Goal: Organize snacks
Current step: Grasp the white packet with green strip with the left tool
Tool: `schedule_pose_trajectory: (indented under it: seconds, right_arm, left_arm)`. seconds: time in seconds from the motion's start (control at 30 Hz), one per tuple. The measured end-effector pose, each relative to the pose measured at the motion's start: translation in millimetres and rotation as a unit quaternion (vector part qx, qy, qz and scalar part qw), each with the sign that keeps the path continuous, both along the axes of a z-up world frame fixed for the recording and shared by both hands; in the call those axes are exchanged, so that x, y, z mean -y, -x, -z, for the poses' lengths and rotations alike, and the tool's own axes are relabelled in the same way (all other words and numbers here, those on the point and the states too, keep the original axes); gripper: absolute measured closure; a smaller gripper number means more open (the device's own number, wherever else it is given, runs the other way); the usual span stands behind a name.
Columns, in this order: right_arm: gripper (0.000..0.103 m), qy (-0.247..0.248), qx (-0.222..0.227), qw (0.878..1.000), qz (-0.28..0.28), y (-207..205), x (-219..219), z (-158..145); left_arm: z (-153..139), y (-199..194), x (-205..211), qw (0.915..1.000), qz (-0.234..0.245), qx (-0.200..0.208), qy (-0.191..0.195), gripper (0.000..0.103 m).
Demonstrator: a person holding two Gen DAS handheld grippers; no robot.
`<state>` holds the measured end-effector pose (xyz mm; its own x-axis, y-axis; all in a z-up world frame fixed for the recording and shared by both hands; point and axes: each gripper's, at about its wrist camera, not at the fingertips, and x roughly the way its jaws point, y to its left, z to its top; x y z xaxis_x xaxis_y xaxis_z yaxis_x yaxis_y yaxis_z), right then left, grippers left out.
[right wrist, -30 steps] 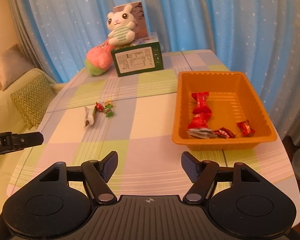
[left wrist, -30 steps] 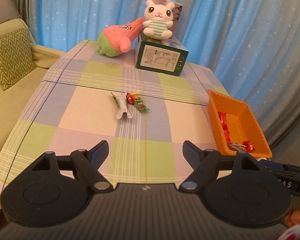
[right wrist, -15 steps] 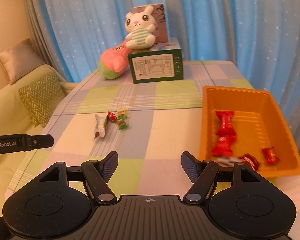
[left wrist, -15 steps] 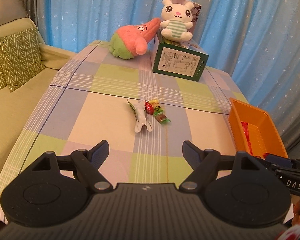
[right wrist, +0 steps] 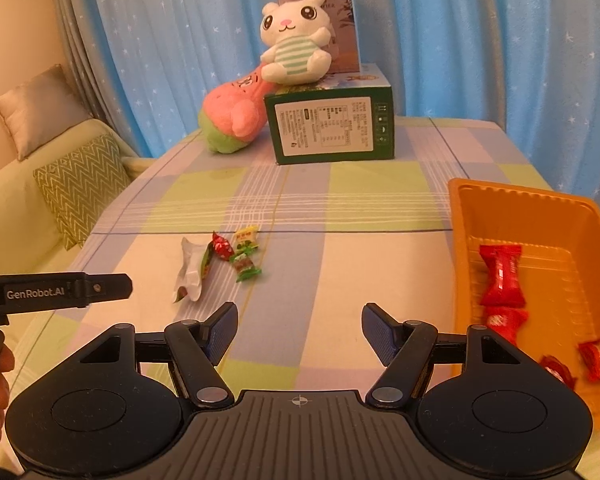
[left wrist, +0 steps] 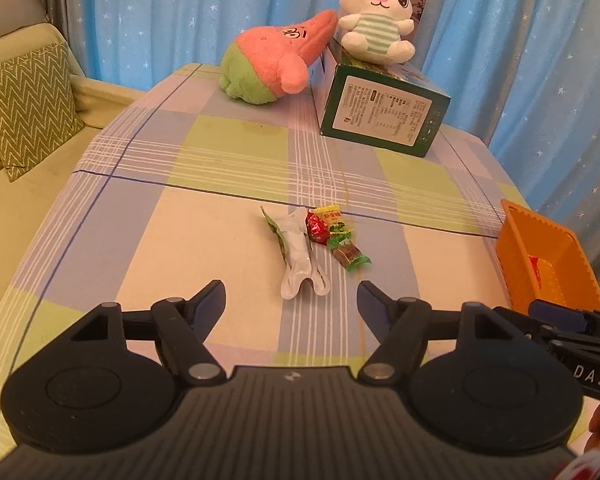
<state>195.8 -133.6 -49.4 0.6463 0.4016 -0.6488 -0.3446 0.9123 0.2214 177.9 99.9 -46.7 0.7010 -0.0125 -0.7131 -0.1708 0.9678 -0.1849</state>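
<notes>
Four loose snacks [left wrist: 316, 240] lie mid-bench, dead ahead of my left claw [left wrist: 291, 298], its empty jaws narrowing; the white wrapper [left wrist: 300, 258] runs lengthwise toward it. My right claw [right wrist: 298, 330], spread and empty, sits nearer the orange tray [right wrist: 458, 216].

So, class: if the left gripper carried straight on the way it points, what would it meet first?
Most likely the white wrapper, nearest of the loose snacks, lying just ahead of the closing, empty left gripper. Depth is uncertain.
</notes>
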Motion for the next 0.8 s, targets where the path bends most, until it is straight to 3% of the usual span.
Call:
schedule_pose_trajectory:
  seconds: [0.2, 0.4, 0.57, 0.7, 0.8]
  right_arm:
    - [0.046, -0.001, -0.006, 1.0, 0.003, -23, -6, 19]
    - [0.047, 0.001, -0.012, 1.0, 0.009, -40, -8, 35]
    - [0.047, 0.0, -0.02, 1.0, 0.004, -51, -14, 45]
    - [0.047, 0.0, -0.022, 1.0, -0.007, -58, -23, 50]
    - [0.048, -0.001, -0.02, 1.0, -0.017, -64, -32, 52]
  left_arm:
    - [20, -34, 3, 0.9999, 0.011, -0.004, 0.0, 0.039]
    - [47, -70, 3, 0.9997, 0.017, -0.016, -0.006, 0.056]
    - [64, -93, 1, 0.9992, 0.028, -0.024, -0.014, 0.062]
    - [69, -98, -3, 0.9986, 0.042, -0.024, -0.023, 0.076]
    - [65, -90, -4, 0.9976, 0.051, -0.024, -0.039, 0.08]
